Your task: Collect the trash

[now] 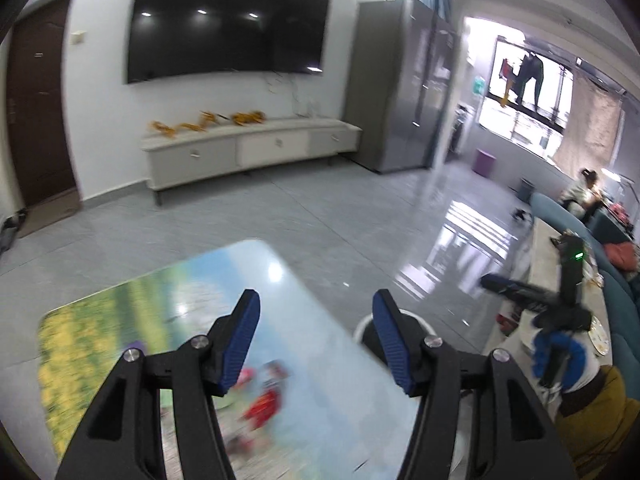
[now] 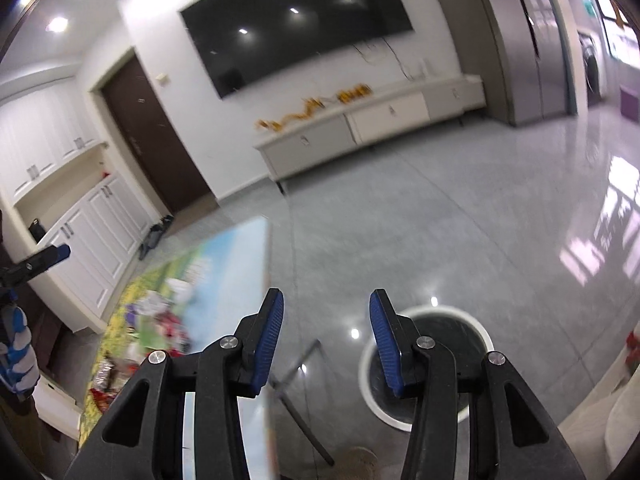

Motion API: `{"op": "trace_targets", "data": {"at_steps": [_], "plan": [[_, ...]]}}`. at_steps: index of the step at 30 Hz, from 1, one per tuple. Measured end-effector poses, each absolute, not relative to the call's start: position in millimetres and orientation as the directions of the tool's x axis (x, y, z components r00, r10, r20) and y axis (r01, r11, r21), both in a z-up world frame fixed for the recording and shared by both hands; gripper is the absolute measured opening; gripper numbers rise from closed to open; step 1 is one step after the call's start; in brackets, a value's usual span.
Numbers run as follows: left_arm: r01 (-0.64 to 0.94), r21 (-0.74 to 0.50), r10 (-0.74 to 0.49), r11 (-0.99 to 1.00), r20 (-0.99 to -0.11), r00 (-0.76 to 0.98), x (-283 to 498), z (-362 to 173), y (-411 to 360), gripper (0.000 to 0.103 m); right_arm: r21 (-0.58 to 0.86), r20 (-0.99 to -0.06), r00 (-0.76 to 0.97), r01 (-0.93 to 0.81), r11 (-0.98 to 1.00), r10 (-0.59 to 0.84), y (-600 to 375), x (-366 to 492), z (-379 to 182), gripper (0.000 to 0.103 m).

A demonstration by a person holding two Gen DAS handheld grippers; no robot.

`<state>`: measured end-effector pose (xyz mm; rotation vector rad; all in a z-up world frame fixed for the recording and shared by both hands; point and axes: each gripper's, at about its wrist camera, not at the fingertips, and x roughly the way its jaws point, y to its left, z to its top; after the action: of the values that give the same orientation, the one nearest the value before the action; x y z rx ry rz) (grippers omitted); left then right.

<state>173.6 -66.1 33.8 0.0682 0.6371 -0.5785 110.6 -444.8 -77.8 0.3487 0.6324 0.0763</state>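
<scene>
My left gripper [image 1: 316, 312] is open and empty, held above a glossy table [image 1: 296, 280] printed with a landscape picture. A blurred red wrapper [image 1: 262, 404] lies on the table between its fingers. A round white-rimmed bin [image 1: 362, 326] stands on the floor just past the table's right edge. My right gripper [image 2: 326, 310] is open and empty, held over the floor between the table [image 2: 236, 260] and the bin [image 2: 476, 324]. Several wrappers and scraps [image 2: 160, 316] lie on the table to its left. The right gripper also shows in the left wrist view [image 1: 486, 280].
A TV cabinet [image 1: 248, 144] stands under a wall-mounted screen across the grey tiled floor [image 1: 360, 208]. A grey fridge [image 1: 396, 100] is at the right. A blue sofa [image 1: 612, 280] with a person sits at the far right. White cupboards [image 2: 96, 216] line the left wall.
</scene>
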Motion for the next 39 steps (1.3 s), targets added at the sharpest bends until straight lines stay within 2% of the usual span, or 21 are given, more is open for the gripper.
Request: {"op": "trace_targets", "data": {"at_steps": [6,14,23,31,37,38,39], "plan": [[0.459,-0.117,-0.441,0.88,-0.557,0.704,137.7,33.8,20.9,0.057,0.288,-0.496,0.846,-0.051,0.956,0.194,-384.1,89.6,-22.5,0.045],[0.449,-0.145,-0.447,0.882,-0.562,0.696,102.8,-5.7,91.3,0.057,0.252,-0.511,0.829,-0.108,0.962,0.227,-319.7,89.0,-6.9,0.045],[0.57,-0.167,-0.527,0.804,-0.643,0.555,114.4,-62.8,61.2,0.058,0.24,-0.627,0.727,-0.161,0.957,0.28,-265.0,125.4,-52.4,0.045],[0.583,-0.153,-0.47,0.798,-0.764,0.443,157.4,-120.6,8.1,0.058,0.284,-0.718,0.607,-0.192,0.94,0.341,-242.2,170.2,-115.7,0.045],[0.555,-0.148,-0.421,0.819,-0.811,0.406,186.0,-143.8,-6.8,0.058,0.315,-0.755,0.53,-0.225,0.922,0.387,-225.6,202.2,-150.5,0.046],[0.549,-0.151,-0.417,0.822,-0.816,0.401,189.2,-146.8,-5.8,0.057,0.316,-0.759,0.52,-0.231,0.92,0.391,-221.4,207.3,-155.2,0.046],[0.541,-0.156,-0.415,0.827,-0.818,0.398,191.8,-148.5,-4.4,0.05,0.319,-0.765,0.507,-0.239,0.917,0.398,-216.2,214.1,-161.7,0.046]]}}
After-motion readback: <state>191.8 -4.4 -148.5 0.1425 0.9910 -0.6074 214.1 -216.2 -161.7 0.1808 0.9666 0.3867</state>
